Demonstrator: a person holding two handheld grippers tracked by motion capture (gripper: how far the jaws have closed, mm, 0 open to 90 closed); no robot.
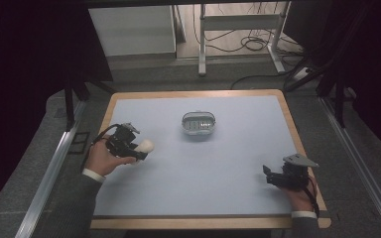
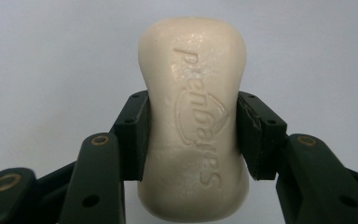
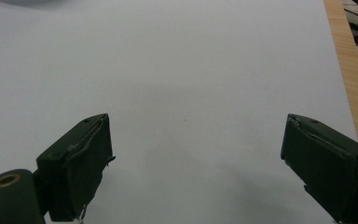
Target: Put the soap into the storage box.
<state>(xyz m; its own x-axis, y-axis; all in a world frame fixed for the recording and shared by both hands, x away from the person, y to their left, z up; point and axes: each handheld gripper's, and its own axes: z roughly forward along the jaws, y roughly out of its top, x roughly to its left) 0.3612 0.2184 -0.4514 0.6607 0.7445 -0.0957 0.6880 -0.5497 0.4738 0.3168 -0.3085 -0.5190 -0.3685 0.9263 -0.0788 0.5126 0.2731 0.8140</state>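
While the left gripper (image 2: 192,135) pinches a cream soap bar (image 2: 193,116) at its waist, both jaws pressing its sides, the right gripper (image 3: 196,163) holds its jaws spread wide, grasping nothing. Left of the soap dish (image 1: 199,124) hangs the bar; both grippers are over the pale mat (image 1: 193,173), the path between bar and dish unobstructed.

Cream soap bar (image 2: 193,121), waisted oval, embossed lettering on its upper face, is clamped at its narrow middle between the jaws of my left tongs (image 1: 140,148), over the table's left side. Grey oval soap dish (image 1: 199,124) sits upright near the table's centre, well apart.
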